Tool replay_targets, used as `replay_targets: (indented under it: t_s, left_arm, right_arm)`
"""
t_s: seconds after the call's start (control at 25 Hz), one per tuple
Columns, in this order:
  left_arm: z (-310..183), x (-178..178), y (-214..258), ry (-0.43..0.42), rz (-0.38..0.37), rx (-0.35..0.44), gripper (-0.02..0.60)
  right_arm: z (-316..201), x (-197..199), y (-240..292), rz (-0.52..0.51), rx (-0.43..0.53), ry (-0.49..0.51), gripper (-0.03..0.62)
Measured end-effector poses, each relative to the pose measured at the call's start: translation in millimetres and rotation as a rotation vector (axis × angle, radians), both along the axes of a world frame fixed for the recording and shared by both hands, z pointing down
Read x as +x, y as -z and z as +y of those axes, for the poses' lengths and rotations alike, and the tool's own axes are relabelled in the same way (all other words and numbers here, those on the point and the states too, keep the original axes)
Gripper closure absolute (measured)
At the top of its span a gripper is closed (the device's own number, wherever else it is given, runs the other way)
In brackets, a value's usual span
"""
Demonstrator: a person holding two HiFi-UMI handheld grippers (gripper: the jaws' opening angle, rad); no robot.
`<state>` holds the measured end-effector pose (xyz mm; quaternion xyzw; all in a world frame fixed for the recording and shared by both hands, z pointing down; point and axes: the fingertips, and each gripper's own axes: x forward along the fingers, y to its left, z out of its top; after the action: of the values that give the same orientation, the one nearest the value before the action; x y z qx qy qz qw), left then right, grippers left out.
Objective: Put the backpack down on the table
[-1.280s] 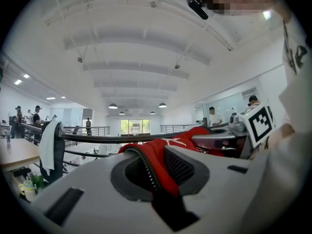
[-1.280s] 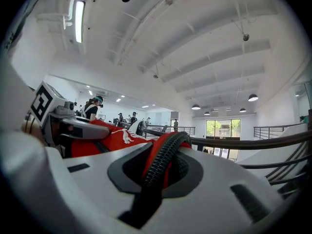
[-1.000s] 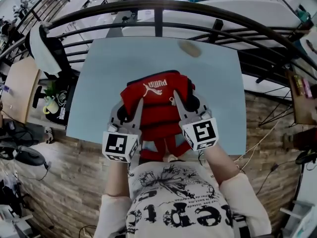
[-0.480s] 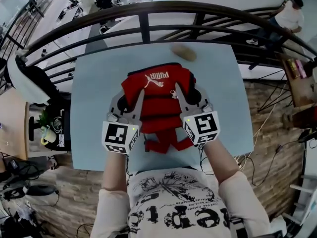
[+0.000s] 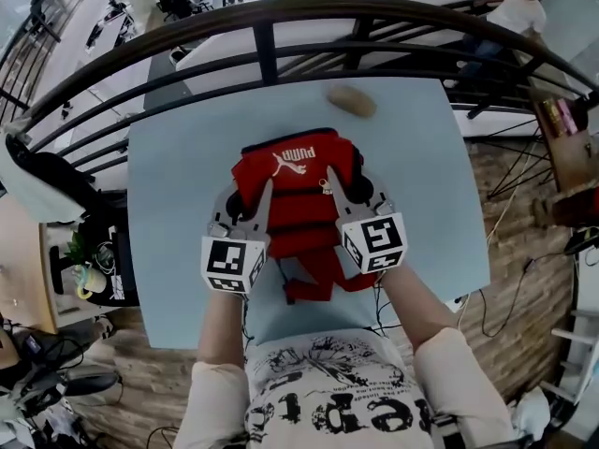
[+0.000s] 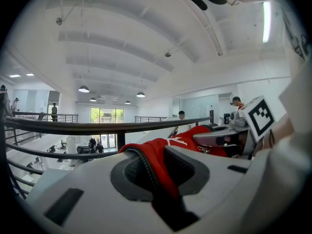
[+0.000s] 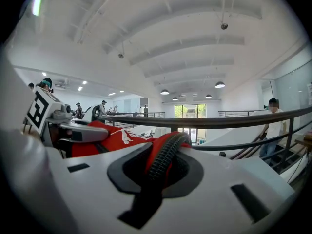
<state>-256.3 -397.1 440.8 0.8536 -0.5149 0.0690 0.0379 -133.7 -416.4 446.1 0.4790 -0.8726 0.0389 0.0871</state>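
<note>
A red backpack [image 5: 298, 190] with a white logo hangs over the middle of the light blue table [image 5: 173, 213], its straps [image 5: 318, 277] trailing toward me. My left gripper [image 5: 251, 195] is shut on its left side, where red fabric [image 6: 155, 162] is pinched between the jaws. My right gripper [image 5: 348, 183] is shut on its right side, clamped on a red edge with a black zipper [image 7: 166, 160]. Each gripper view shows the other gripper across the bag. I cannot tell whether the bag's underside touches the tabletop.
A brown, potato-like lump [image 5: 351, 101] lies near the table's far edge. A dark curved railing [image 5: 271, 21] runs just beyond the table. A chair [image 5: 42, 171] and clutter stand to the left, and cables [image 5: 487, 297] lie on the floor at the right.
Both grippers have carried the backpack forward, away from me and lower. Its straps, which hung past the near table edge, are now over the tabletop.
</note>
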Motion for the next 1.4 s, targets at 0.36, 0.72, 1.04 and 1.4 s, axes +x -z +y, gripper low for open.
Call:
replay_targets:
  t_s: [0.36, 0.72, 1.04, 1.4]
  left_arm:
    - [-6.0, -5.0, -30.4, -0.02, 0.041, -0.048, 0.514]
    - [18.1, 7.3, -63.0, 0.016, 0.086, -0.117, 0.509]
    - [49.0, 17.2, -98.0, 0.068, 0.097, -0.191, 0.506]
    - [100.9, 17.7, -131.5, 0.113, 0.181, -0.166, 0.506]
  right_arm:
    - [-5.4, -7.7, -31.7, 0.062, -0.019, -0.002, 0.546]
    - [17.1, 8.3, -63.5, 0.068, -0.083, -0.005, 0.535]
    - [43.8, 19.2, -96.6, 0.089, -0.109, 0.001, 0.53]
    - [90.7, 23.5, -124.1, 0.081, -0.131, 0.065, 0.511]
